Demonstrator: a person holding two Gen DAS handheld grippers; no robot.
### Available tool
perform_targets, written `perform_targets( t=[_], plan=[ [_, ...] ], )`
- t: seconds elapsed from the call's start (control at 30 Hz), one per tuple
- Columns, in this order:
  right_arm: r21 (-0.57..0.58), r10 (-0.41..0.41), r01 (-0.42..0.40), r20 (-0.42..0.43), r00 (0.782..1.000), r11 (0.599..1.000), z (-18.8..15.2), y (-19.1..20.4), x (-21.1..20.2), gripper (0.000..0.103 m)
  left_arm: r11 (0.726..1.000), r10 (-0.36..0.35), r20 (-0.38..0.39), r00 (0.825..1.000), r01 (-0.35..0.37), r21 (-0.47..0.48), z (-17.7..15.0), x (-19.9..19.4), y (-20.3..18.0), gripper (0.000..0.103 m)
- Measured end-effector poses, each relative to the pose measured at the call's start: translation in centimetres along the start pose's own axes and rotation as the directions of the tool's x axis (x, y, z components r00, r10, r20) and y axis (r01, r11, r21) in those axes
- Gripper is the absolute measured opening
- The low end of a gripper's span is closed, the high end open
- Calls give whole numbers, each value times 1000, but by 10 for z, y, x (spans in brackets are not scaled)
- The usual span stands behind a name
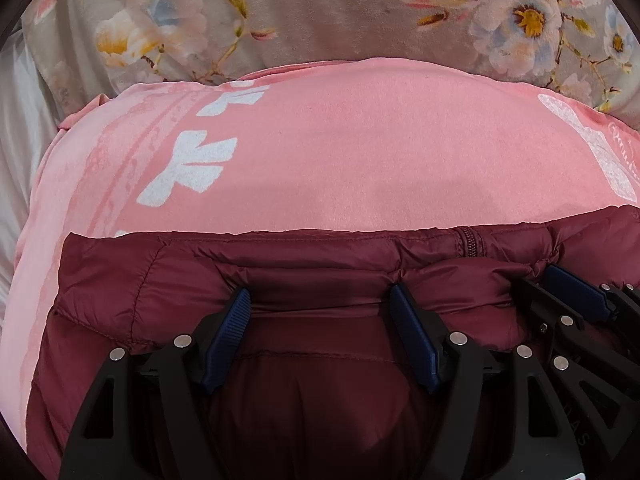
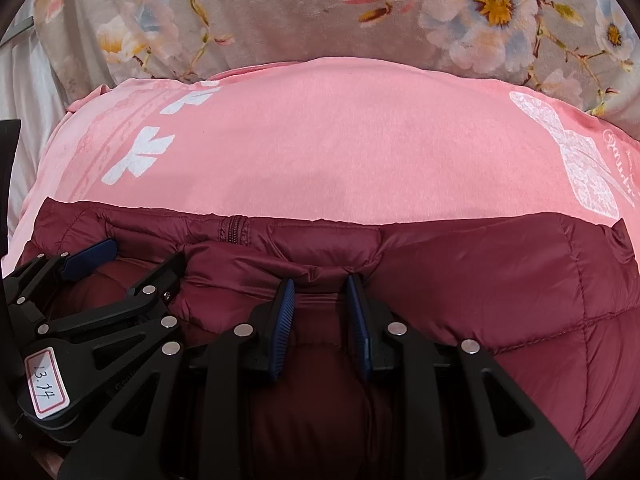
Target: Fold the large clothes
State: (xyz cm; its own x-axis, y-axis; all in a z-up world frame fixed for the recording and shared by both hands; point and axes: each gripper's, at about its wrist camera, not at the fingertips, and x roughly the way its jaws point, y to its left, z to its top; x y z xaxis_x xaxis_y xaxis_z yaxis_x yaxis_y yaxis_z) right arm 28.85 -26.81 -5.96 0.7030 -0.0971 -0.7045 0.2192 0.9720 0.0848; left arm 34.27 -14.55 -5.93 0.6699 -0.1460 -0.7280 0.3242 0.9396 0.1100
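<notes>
A maroon quilted puffer jacket (image 1: 312, 264) lies folded on a pink cloth with white prints (image 1: 360, 140); it also shows in the right wrist view (image 2: 480, 280) on the same pink cloth (image 2: 340, 140). My left gripper (image 1: 320, 300) is wide open, its blue pads resting on the jacket's folded edge with a band of fabric between them. My right gripper (image 2: 320, 284) has its jaws partly closed, fabric bunched at the tips with a gap still between the pads. Each gripper shows in the other's view, the right one (image 1: 576, 292) and the left one (image 2: 120, 264).
A grey floral blanket (image 1: 320, 12) lies beyond the pink cloth. White sheet (image 1: 20, 112) shows at the left. A dark object (image 2: 8, 152) sits at the left edge of the right wrist view.
</notes>
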Motion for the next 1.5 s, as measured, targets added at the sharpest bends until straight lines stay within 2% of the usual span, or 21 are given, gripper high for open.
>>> perform_targets(
  t=[0.27, 0.4, 0.47, 0.53, 0.57, 0.63, 0.67, 0.77, 0.9, 0.97, 1.1, 1.4, 1.43, 1.5],
  plan=[
    [42, 32, -33, 20, 999, 999, 1, -8, -2, 26, 1000, -5, -3, 1000, 5, -15, 1, -1, 4, 72],
    [175, 71, -89, 109, 992, 981, -4, -34, -17, 26, 1000, -1, -5, 1000, 1, -29, 1, -2, 7, 76],
    [228, 37, -68, 137, 990, 971, -8, -46, -29, 26, 999, -2, 0, 1000, 2, -51, 0, -8, 13, 77],
    [223, -9, -20, 130, 991, 975, -16, -46, -49, 27, 997, 5, 3, 1000, -5, -79, -7, -26, 25, 77],
    [208, -15, -17, 150, 989, 978, -21, -42, -64, 29, 996, -5, 10, 1000, 6, -92, -12, -39, 31, 76],
    [169, -10, -24, 198, 980, 985, -34, -32, -91, 45, 994, -9, 53, 999, 15, -106, -24, -70, 42, 76],
    [153, 0, -33, 208, 978, 988, -40, -25, -100, 46, 996, 8, 75, 997, -1, -94, -33, -86, 45, 76],
    [102, 44, -65, 193, 980, 993, -51, -2, -116, 46, 997, 16, 68, 998, -11, -76, -50, -103, 42, 76],
    [40, 29, -35, 145, 989, 999, -59, 30, -114, 45, 996, 6, 13, 1000, -5, -89, -73, -96, 37, 76],
    [25, 21, -24, 114, 993, 999, -66, 38, -108, 45, 996, 20, 15, 1000, -18, -87, -81, -93, 35, 76],
    [2, -27, 27, 90, 996, 1000, -81, 46, -98, 45, 996, 44, 32, 999, -41, -73, -90, -93, 34, 77],
    [-7, -48, 48, 64, 997, 999, -81, 46, -100, 45, 991, -25, 38, 999, 30, -133, -123, -122, 64, 77],
    [1, -40, 40, 67, 997, 999, -83, 47, -106, 45, 987, -52, 43, 998, 58, -152, -129, -131, 71, 77],
    [24, 17, -19, 79, 997, 1000, -90, 50, -120, 43, 979, -38, 52, 998, 48, -200, -140, -148, 88, 77]
  ],
)
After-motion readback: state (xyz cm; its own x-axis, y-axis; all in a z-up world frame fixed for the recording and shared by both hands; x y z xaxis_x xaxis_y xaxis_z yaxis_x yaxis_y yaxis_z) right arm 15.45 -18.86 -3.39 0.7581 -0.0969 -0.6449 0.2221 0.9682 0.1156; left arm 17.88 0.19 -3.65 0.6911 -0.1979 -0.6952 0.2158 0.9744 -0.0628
